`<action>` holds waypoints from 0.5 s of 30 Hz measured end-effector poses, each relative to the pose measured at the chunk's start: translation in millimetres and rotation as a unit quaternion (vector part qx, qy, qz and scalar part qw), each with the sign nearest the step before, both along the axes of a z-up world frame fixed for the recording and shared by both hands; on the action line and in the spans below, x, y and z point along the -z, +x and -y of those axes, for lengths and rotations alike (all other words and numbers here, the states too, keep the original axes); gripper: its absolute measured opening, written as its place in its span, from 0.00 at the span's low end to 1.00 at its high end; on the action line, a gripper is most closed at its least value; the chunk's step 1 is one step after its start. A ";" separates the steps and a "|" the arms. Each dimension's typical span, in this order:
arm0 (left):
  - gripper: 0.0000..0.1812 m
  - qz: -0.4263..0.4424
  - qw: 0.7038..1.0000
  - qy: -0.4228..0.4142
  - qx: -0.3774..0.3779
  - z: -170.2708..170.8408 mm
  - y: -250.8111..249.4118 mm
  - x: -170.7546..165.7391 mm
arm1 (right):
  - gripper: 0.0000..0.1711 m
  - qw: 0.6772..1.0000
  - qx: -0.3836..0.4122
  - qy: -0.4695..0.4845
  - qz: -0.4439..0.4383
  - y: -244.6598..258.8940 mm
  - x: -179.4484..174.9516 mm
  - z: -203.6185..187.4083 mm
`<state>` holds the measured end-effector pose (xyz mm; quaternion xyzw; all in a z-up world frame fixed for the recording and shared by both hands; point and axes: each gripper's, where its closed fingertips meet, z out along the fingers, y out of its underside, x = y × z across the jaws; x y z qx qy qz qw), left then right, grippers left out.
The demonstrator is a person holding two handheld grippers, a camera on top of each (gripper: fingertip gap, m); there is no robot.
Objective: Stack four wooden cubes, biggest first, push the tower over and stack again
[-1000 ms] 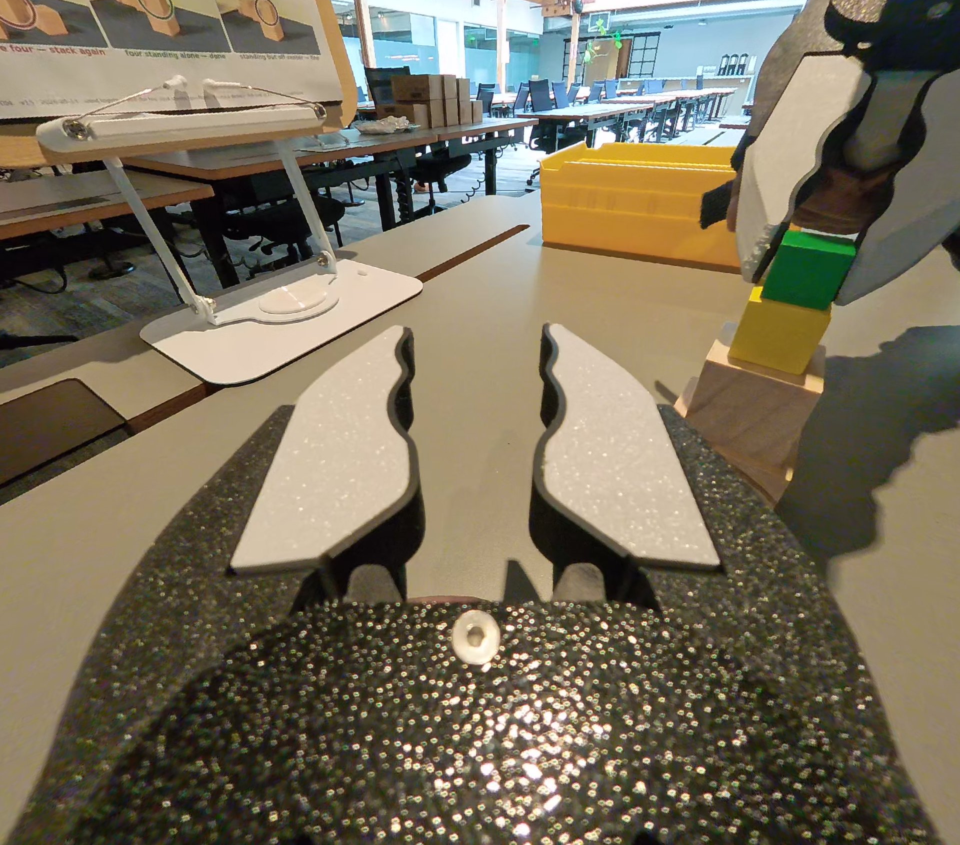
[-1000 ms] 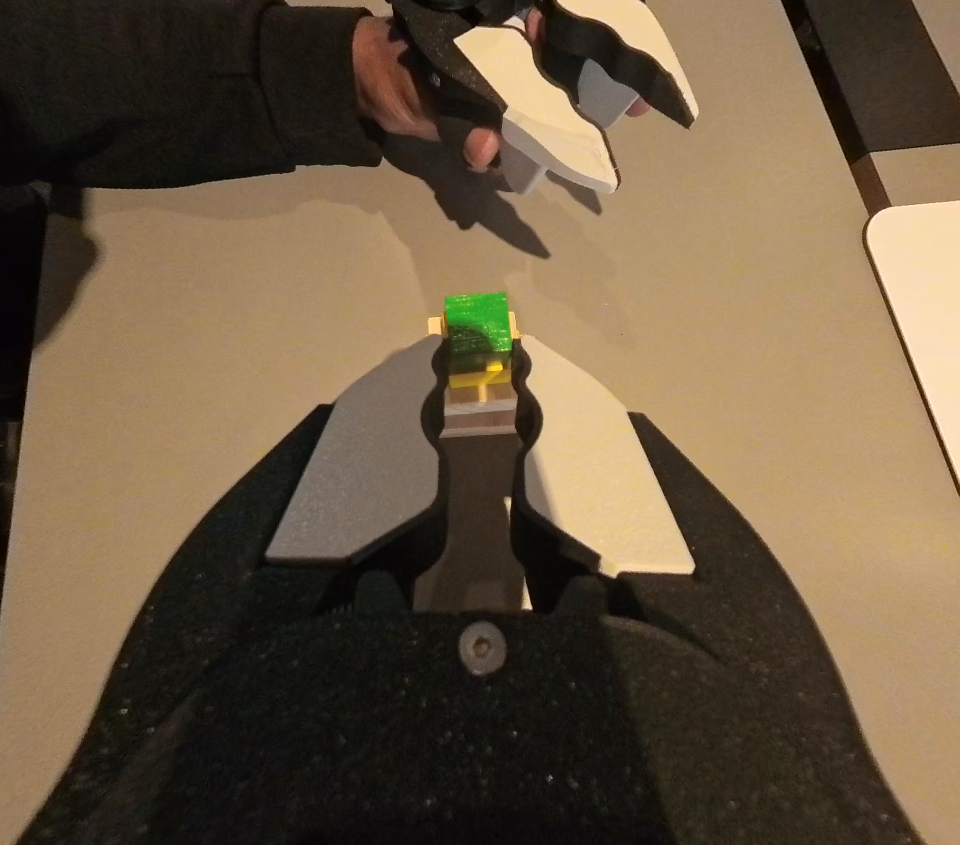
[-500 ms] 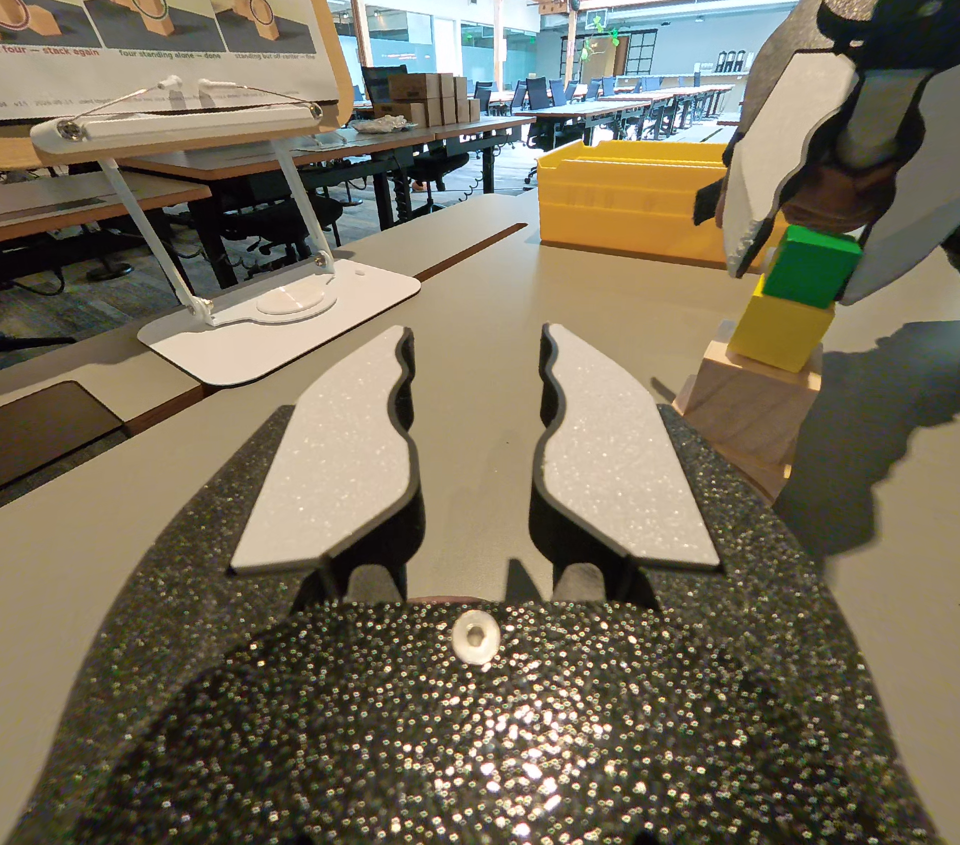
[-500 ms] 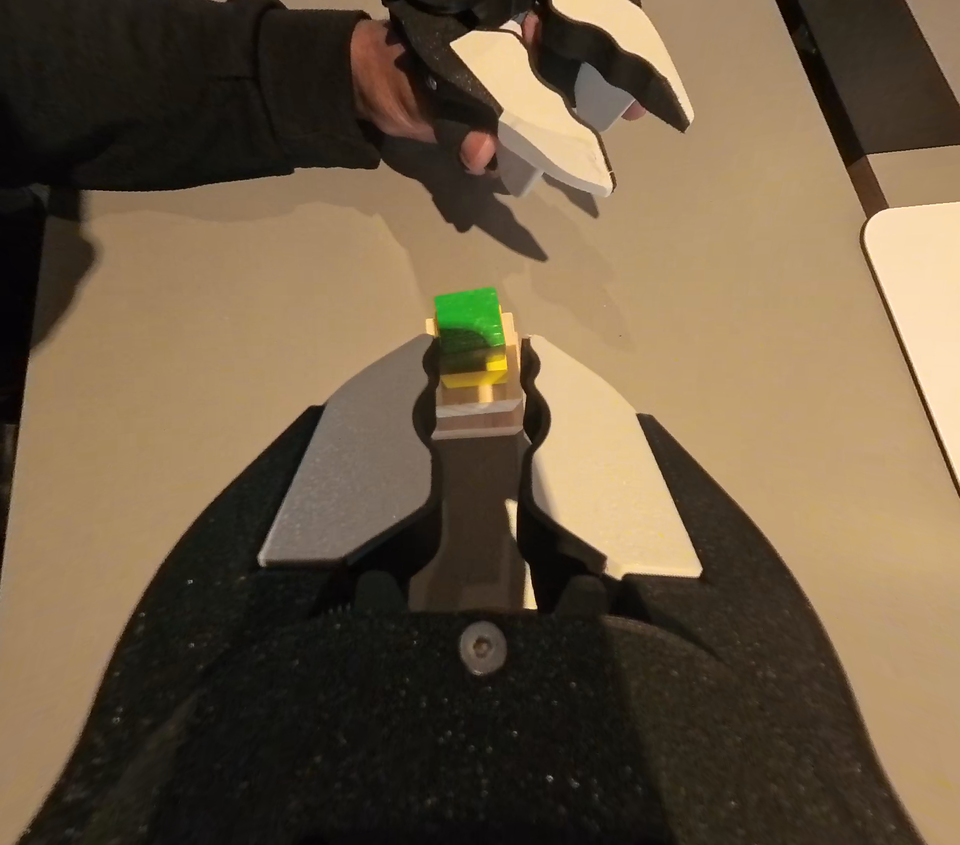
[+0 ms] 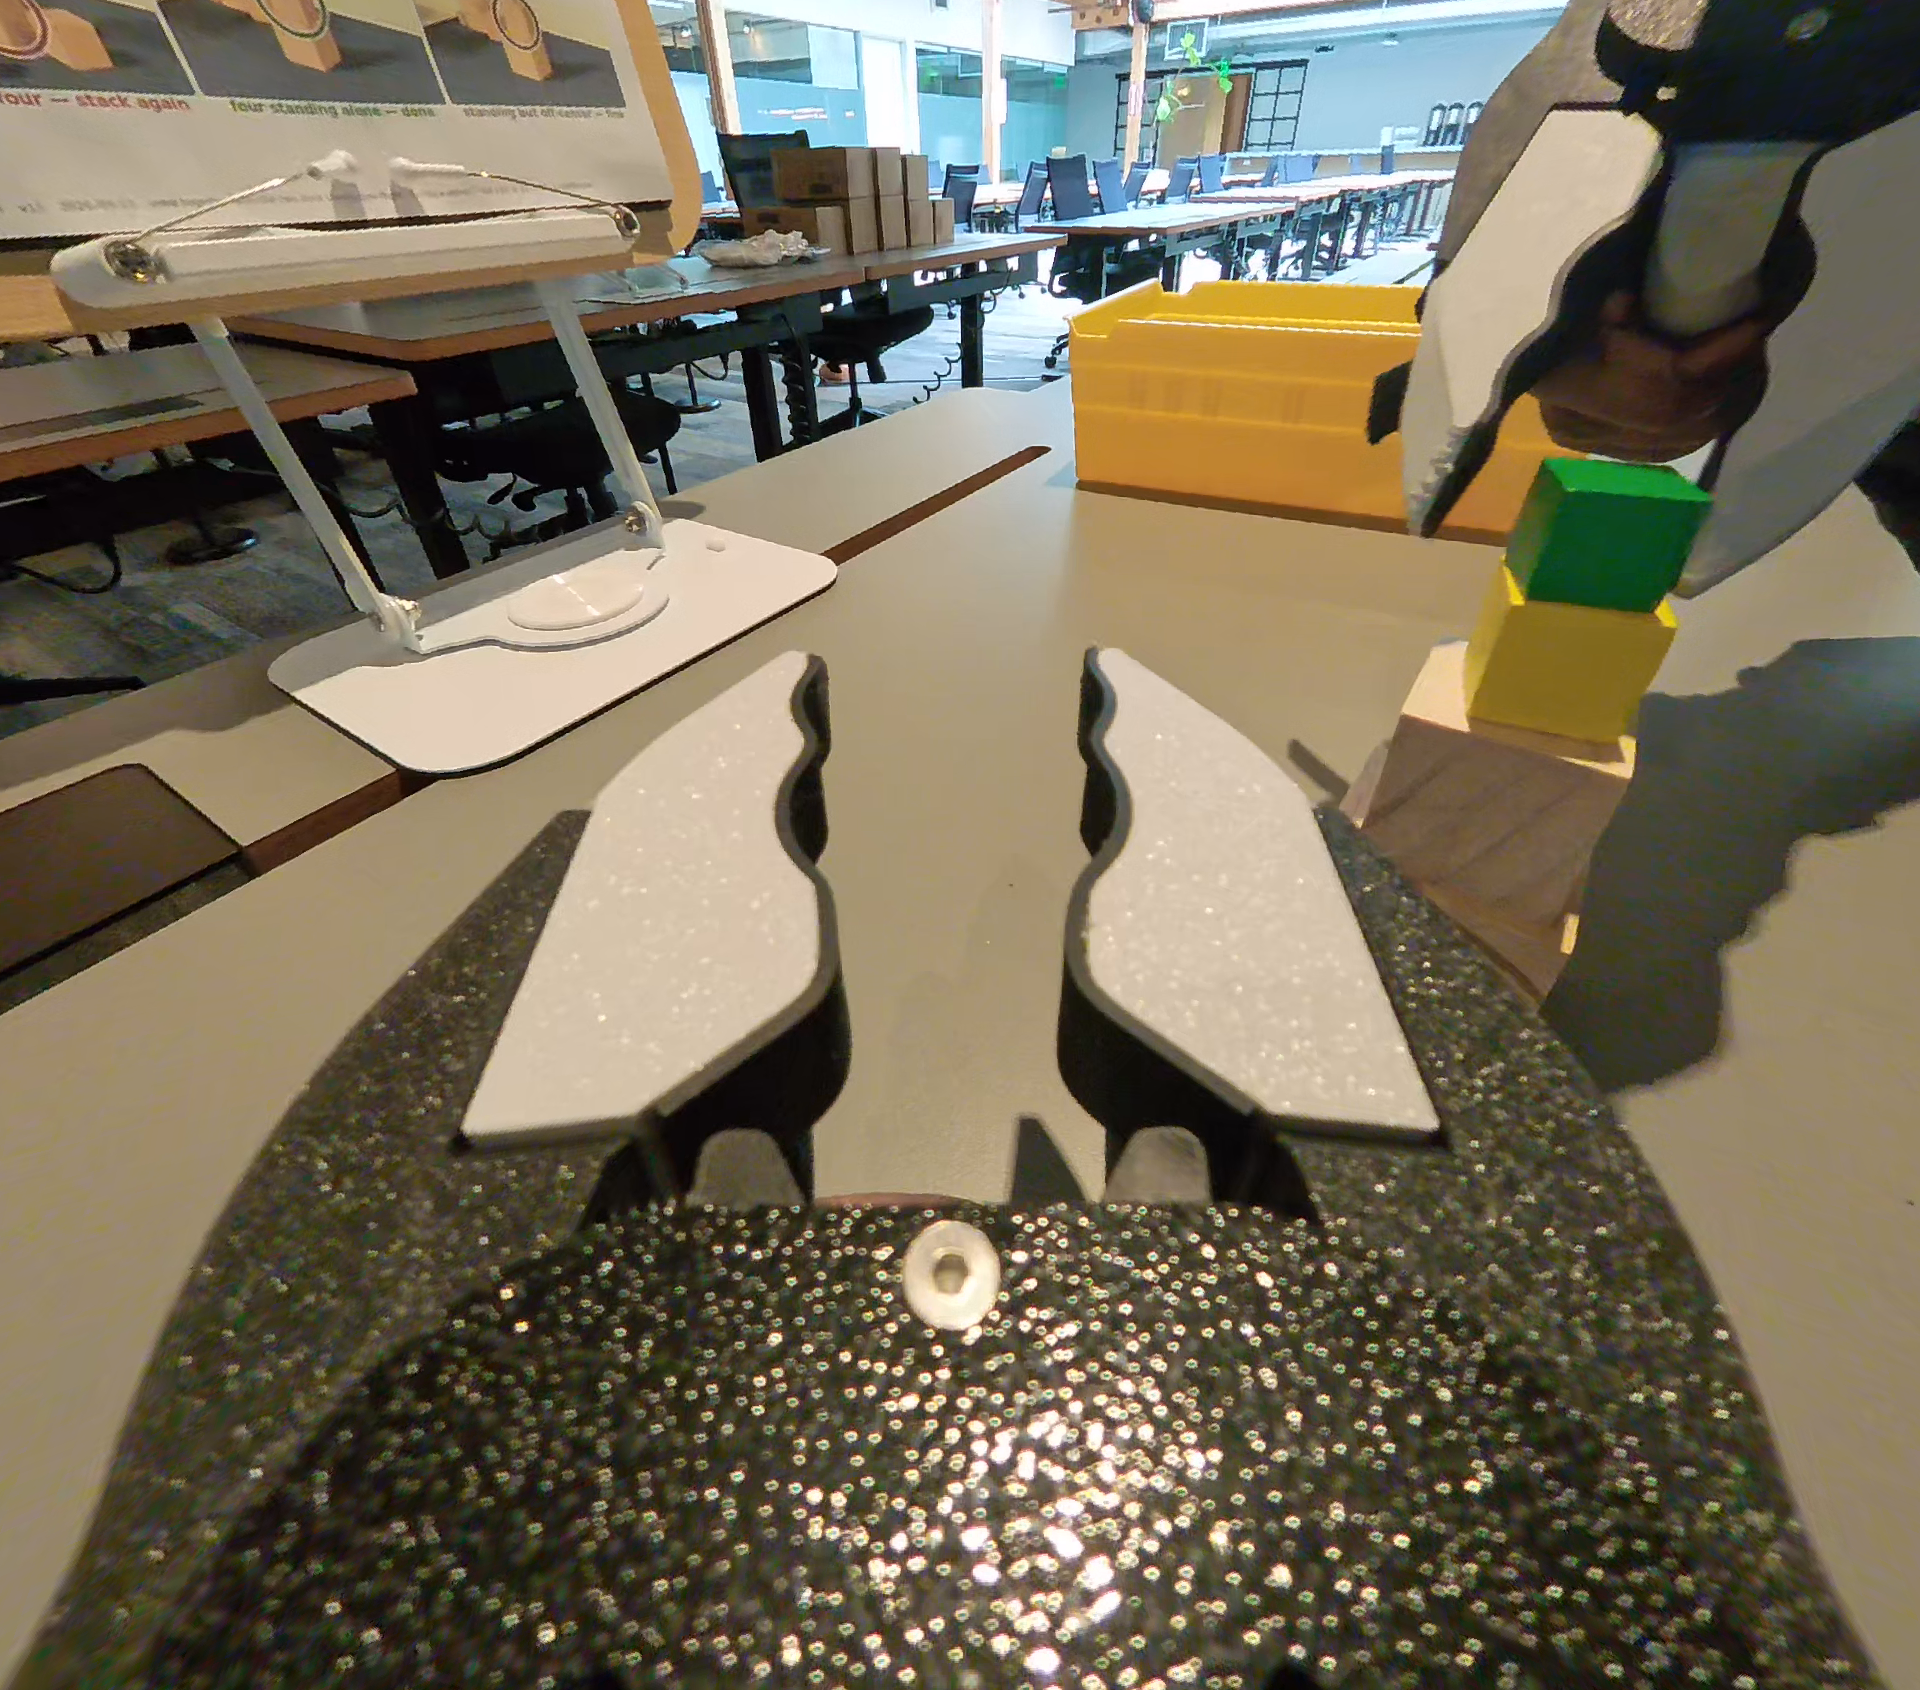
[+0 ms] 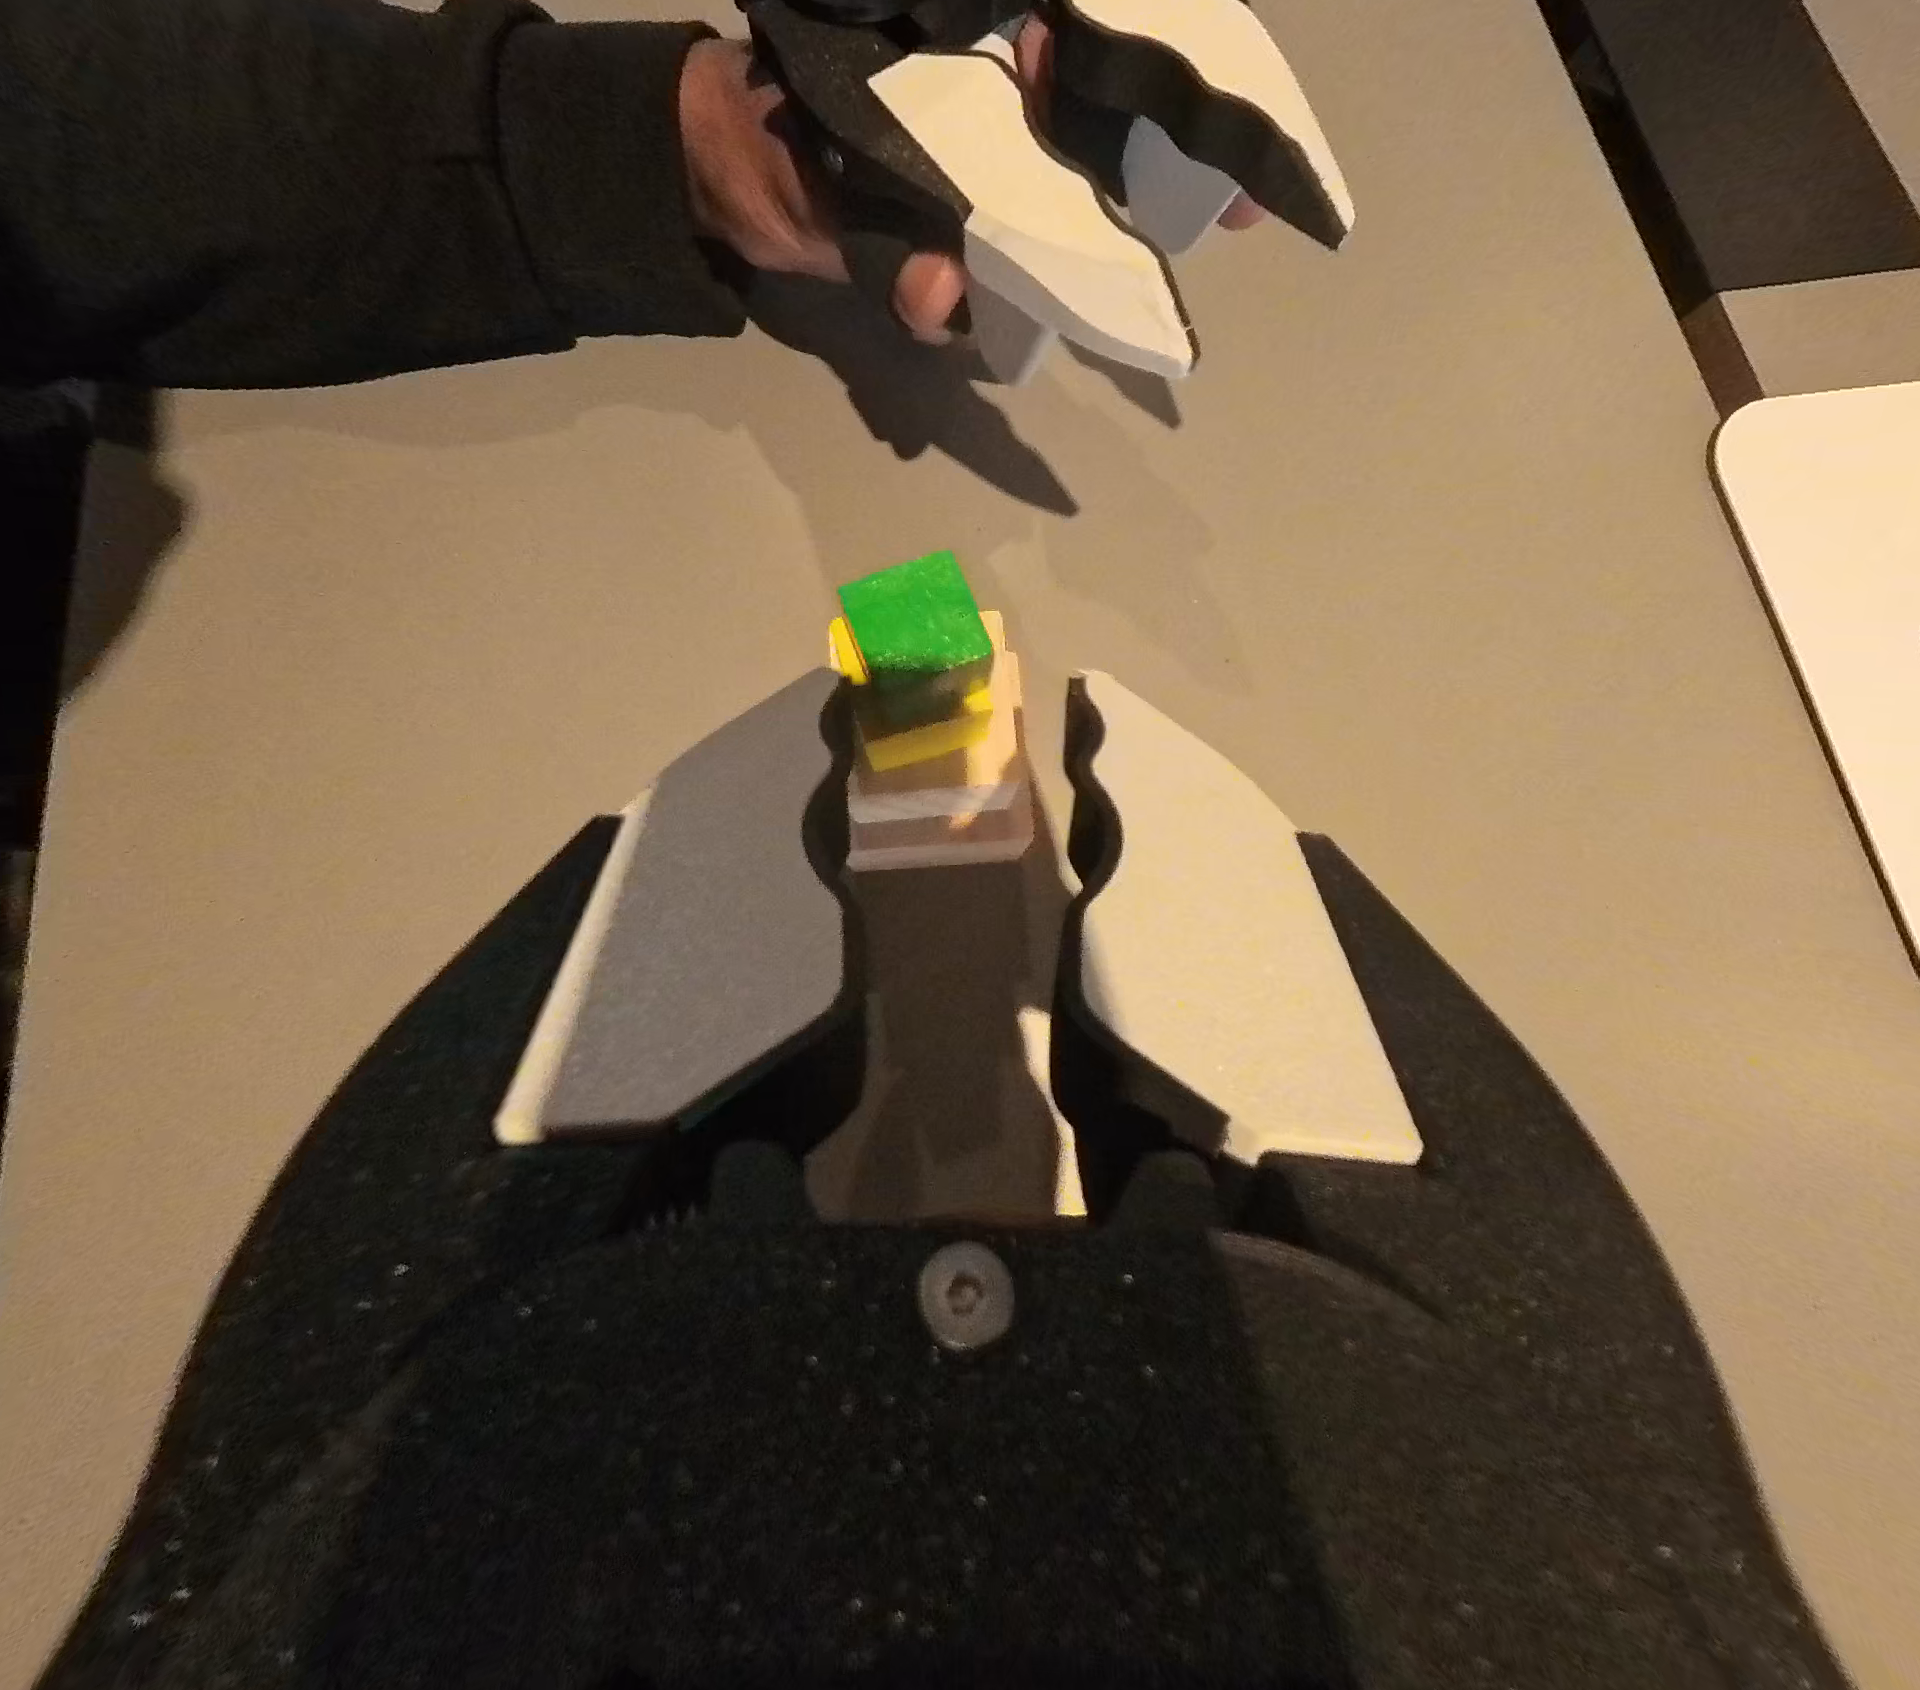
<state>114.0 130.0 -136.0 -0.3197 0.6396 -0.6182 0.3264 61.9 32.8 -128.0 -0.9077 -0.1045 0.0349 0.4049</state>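
Observation:
A tower of cubes stands on the grey table (image 5: 1039,560): a green cube (image 5: 1600,534) on a yellow cube (image 5: 1564,664), on a light wooden cube (image 5: 1486,819), with a larger wooden base (image 6: 935,840) under it. The green cube (image 6: 914,612) sits slightly turned and off-centre. My right gripper (image 6: 951,684) is open and hangs over the tower, one finger on each side, apart from the cubes; it also shows in the left wrist view (image 5: 1569,560). My left gripper (image 5: 951,664) is open and empty, low over the table left of the tower, and shows in the right wrist view (image 6: 1262,300).
A yellow bin (image 5: 1247,393) stands behind the tower. A white stand (image 5: 551,632) holding an instruction sheet is at the far left; its base shows in the right wrist view (image 6: 1829,601). A dark-sleeved arm (image 6: 312,186) holds the left gripper.
My right gripper's fingers have spread wider and let go of the green cube, which now rests on the yellow cube. The gripper has lifted slightly. The left gripper has barely moved.

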 end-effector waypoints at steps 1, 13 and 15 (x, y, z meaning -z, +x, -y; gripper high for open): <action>0.25 0.000 1.000 0.000 0.000 0.0 -0.1 -0.1 | 0.23 1.000 -0.001 0.000 -0.002 -0.3 0.1 0.5; 0.26 -0.001 0.999 0.011 0.034 8.5 -6.8 1.9 | 0.30 1.000 -0.021 -0.005 0.012 -1.9 3.2 7.1; 0.26 -0.002 0.997 0.027 0.076 19.5 -16.2 5.0 | 0.34 0.999 -0.037 0.000 0.030 2.6 5.1 12.1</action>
